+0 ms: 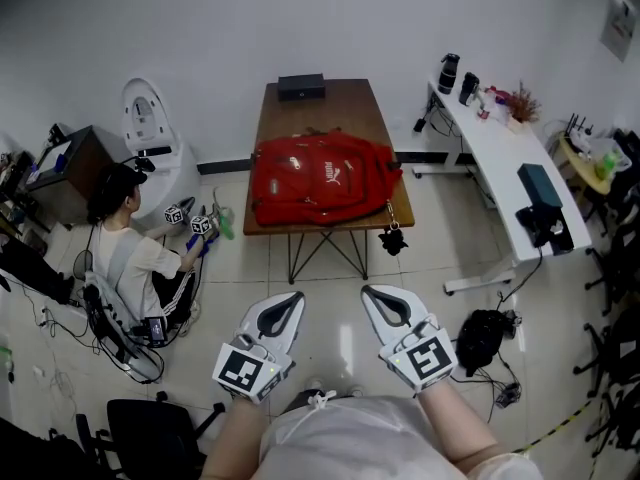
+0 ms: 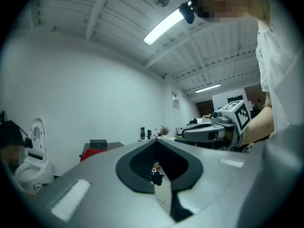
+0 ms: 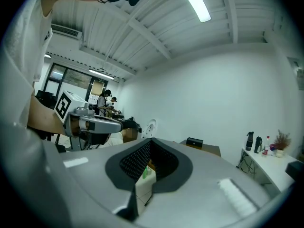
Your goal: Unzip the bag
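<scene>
Pale floor tiles fill a white-walled room, where a wooden table stands ahead of the person, well apart from both tools. The red backpack lies flat across the table's near half, and a black box sits at the far end. A small dark charm dangles below the table's near right corner. The person holds both tools low and close to the body, side by side. Bare forearms reach out from a white shirt, and the tips point forward toward the table. The left gripper angles slightly inward, with its marker cube nearest the wrist. In its own view, its two jaws meet at the tips and enclose a teardrop opening with nothing gripped. Only the floor and the distant charm show through that opening. The right gripper mirrors that pose and leans inward toward its partner without touching it. Its jaws are likewise pressed together at the tips and are empty. Neither tool is near the backpack. Another person sits on the floor to the left of the table. A white desk with bottles and a small plant runs along the right side. A black bag lies on the tiles near it.
</scene>
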Available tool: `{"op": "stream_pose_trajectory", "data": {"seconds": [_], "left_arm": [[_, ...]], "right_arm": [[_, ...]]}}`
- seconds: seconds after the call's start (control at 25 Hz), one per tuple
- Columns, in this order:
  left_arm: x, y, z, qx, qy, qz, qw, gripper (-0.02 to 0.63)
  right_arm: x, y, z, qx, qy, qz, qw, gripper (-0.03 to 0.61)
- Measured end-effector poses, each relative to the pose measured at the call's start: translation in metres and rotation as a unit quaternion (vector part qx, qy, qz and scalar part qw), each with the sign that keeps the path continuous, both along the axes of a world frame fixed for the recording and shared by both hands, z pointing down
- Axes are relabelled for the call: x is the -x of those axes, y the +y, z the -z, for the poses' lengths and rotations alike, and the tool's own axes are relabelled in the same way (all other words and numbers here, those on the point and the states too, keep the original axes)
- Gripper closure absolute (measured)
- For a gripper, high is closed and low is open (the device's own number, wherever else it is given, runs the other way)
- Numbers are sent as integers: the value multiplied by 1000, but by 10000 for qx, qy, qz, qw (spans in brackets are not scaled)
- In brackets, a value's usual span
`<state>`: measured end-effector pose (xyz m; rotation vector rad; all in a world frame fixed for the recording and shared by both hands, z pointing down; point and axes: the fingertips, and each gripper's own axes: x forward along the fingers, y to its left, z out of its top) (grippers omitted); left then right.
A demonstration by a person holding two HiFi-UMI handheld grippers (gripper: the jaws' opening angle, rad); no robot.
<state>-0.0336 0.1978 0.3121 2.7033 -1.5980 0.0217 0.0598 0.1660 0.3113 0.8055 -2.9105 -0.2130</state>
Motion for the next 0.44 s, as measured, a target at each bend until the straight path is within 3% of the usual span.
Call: {"op": "stream_pose_trajectory", "data": {"seconds": [0.44], "left_arm": [[6, -6, 2, -2, -7, 32, 10000, 606]], "right_arm": [[8, -8, -4, 192, 30, -39, 9998, 571]]}}
